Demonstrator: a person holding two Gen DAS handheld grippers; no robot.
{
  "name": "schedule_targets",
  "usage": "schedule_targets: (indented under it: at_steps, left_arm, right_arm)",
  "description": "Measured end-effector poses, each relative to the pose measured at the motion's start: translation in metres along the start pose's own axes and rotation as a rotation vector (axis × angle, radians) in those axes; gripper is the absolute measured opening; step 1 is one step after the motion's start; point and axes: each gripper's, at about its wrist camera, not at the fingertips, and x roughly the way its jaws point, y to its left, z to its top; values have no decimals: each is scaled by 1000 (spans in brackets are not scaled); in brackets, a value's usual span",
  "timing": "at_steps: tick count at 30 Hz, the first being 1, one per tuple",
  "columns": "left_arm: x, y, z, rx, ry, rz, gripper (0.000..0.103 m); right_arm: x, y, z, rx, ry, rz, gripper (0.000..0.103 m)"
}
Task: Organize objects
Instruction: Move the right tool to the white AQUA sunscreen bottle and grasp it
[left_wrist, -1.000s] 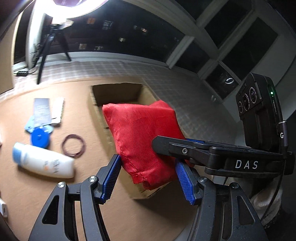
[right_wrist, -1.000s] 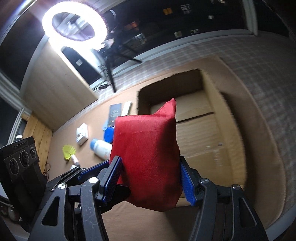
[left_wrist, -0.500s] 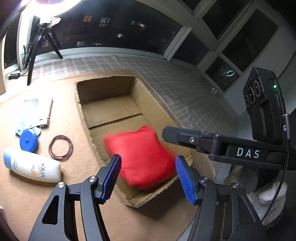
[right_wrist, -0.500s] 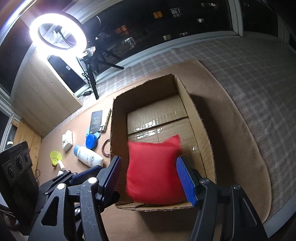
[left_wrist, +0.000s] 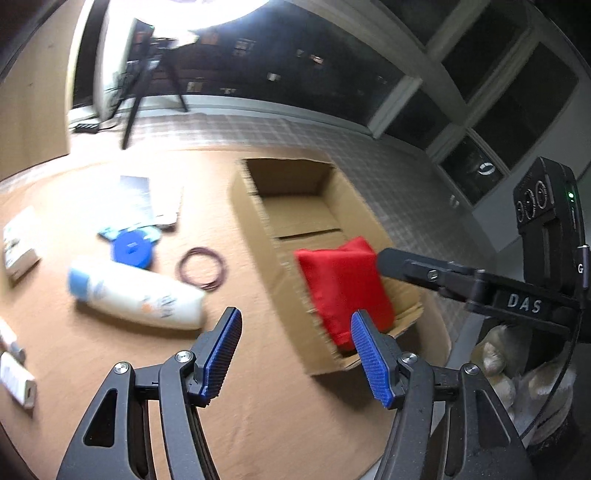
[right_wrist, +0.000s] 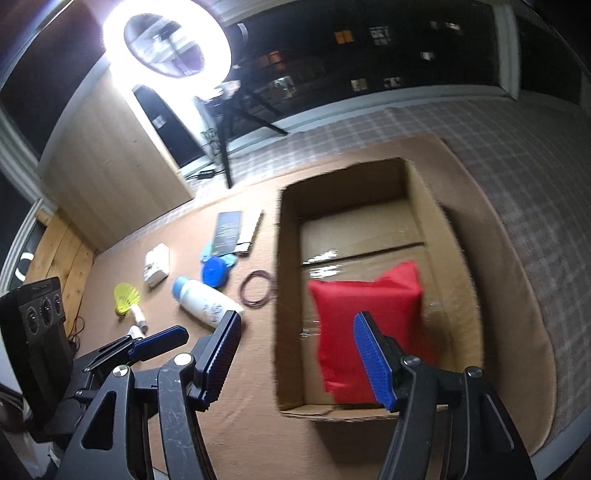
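A red cloth pouch (right_wrist: 365, 325) lies inside the open cardboard box (right_wrist: 288, 295), in its near half; it also shows in the left wrist view (left_wrist: 343, 284) in the box (left_wrist: 266, 240). My left gripper (left_wrist: 295, 354) is open and empty, above the mat just left of the box's near corner. My right gripper (right_wrist: 299, 358) is open and empty, above the box's near left edge. A white bottle with a blue cap (left_wrist: 136, 291), a blue round lid (left_wrist: 131, 251), a dark ring of bands (left_wrist: 201, 267) and a dark booklet (left_wrist: 136, 195) lie on the mat left of the box.
A small white box (right_wrist: 157, 264) and a yellow shuttlecock-like item (right_wrist: 127, 297) lie further left on the brown mat (right_wrist: 229, 424). A white tube (left_wrist: 14, 376) lies at the left edge. A ring light on a tripod (right_wrist: 166, 44) stands behind. Checked cloth (right_wrist: 517, 155) lies right of the mat.
The red pouch left my right gripper and dropped into the box, where it now rests. Both grippers have shifted leftward, toward the items on the mat.
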Motion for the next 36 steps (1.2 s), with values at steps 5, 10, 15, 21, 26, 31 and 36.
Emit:
schedule_targets:
  at_steps: [5, 10, 15, 21, 26, 31, 36]
  left_arm:
    - [-21, 44, -12, -73, -10, 67, 66]
    - [-47, 86, -27, -154, -28, 126, 67]
    - [-70, 123, -43, -238, -44, 167, 70]
    - [-95, 154, -62, -307, -59, 205, 70]
    - [-112, 174, -73, -350, -74, 227, 70]
    - [-120, 186, -79, -375, -80, 232, 70]
    - [-119, 189, -81, -379, -74, 232, 70]
  right_arm:
    - [16, 33, 1, -69, 21, 49, 63]
    - [49, 67, 6, -122, 84, 83, 63]
    - [94, 103, 11, -172, 165, 120, 63]
    - [143, 123, 21, -186, 226, 102, 63]
    - [175, 131, 29, -194, 265, 72, 63]
    - [193, 133, 30, -202, 302, 44, 63]
    - [202, 134, 20, -201, 351, 60, 62]
